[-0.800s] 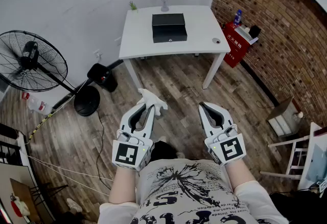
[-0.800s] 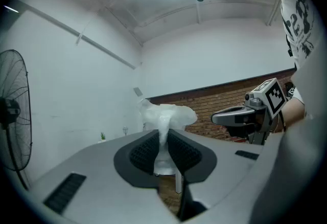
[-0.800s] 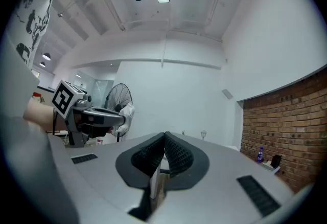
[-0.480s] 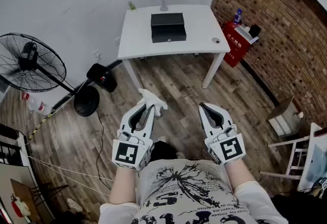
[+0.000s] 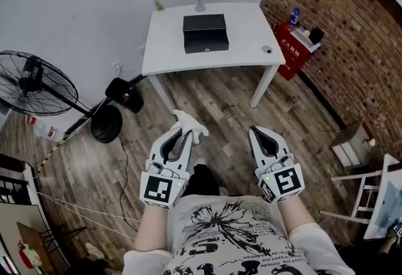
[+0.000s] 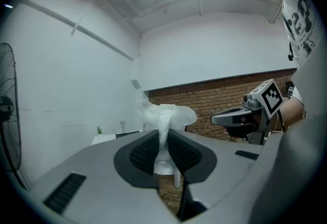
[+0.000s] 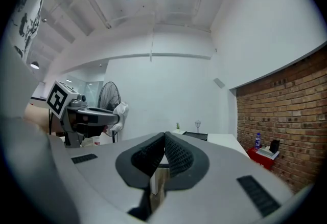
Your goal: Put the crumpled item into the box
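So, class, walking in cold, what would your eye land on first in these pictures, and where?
First, the crumpled white item pinched in the left gripper, held over the wooden floor. Then the black box on the white table at the top of the head view, well apart from the item. The right gripper has its jaws together on nothing.

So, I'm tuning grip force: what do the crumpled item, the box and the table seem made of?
The crumpled item looks like thin white tissue or paper, matte, judging by soft folds pinched flat in the left gripper. The box is black and smooth with a slight sheen; metal or plastic, can't tell. The table has a white, smooth matte top, likely painted wood or laminate.
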### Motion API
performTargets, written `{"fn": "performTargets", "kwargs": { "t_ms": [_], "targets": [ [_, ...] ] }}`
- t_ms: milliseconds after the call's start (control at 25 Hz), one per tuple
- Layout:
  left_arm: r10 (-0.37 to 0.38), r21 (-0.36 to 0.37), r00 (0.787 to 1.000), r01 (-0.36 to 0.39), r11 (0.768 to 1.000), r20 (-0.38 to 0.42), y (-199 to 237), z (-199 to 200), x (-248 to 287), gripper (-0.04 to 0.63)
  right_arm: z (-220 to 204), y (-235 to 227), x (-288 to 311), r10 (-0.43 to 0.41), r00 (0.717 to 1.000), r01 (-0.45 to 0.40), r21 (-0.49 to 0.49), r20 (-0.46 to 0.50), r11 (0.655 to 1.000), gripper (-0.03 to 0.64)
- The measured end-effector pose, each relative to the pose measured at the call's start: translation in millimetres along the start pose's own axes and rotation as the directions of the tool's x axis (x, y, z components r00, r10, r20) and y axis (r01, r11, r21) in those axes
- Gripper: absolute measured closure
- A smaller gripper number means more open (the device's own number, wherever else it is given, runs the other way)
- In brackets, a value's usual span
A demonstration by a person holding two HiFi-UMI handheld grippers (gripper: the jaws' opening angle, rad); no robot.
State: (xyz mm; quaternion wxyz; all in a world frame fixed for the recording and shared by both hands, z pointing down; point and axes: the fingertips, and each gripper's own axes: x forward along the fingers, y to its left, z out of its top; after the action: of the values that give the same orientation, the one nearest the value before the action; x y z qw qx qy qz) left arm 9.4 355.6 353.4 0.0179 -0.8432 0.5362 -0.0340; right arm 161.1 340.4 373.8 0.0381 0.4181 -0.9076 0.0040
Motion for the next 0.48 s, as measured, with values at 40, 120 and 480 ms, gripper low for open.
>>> {"fn": "performTargets", "kwargs": {
  "t_ms": [40, 120, 480],
  "targets": [
    [-0.004, 0.006, 1.0, 0.004, 1.0, -0.002, 4.6, -0.8, 6.9, 0.529, -2.0, -3.7, 8.8, 0.001, 1.0, -0.001, 0.004, -0.006, 1.0, 0.603],
    [-0.006, 0.011, 1.0, 0.007, 1.0, -0.01, 18.3, -4.4, 21.5, 0.529, -6.8, -10.8, 29.8, 0.002, 1.0, -0.001, 0.013, -0.019, 1.0, 0.603],
    [-0.039, 0.002, 0.997, 0.04, 0.999, -0.063, 128.4, -19.4, 133.1, 0.529, -7.3, -59.1, 168.6, -0.024, 0.997, 0.026, 0.023, -0.077, 0.999, 0.603]
  ]
}}
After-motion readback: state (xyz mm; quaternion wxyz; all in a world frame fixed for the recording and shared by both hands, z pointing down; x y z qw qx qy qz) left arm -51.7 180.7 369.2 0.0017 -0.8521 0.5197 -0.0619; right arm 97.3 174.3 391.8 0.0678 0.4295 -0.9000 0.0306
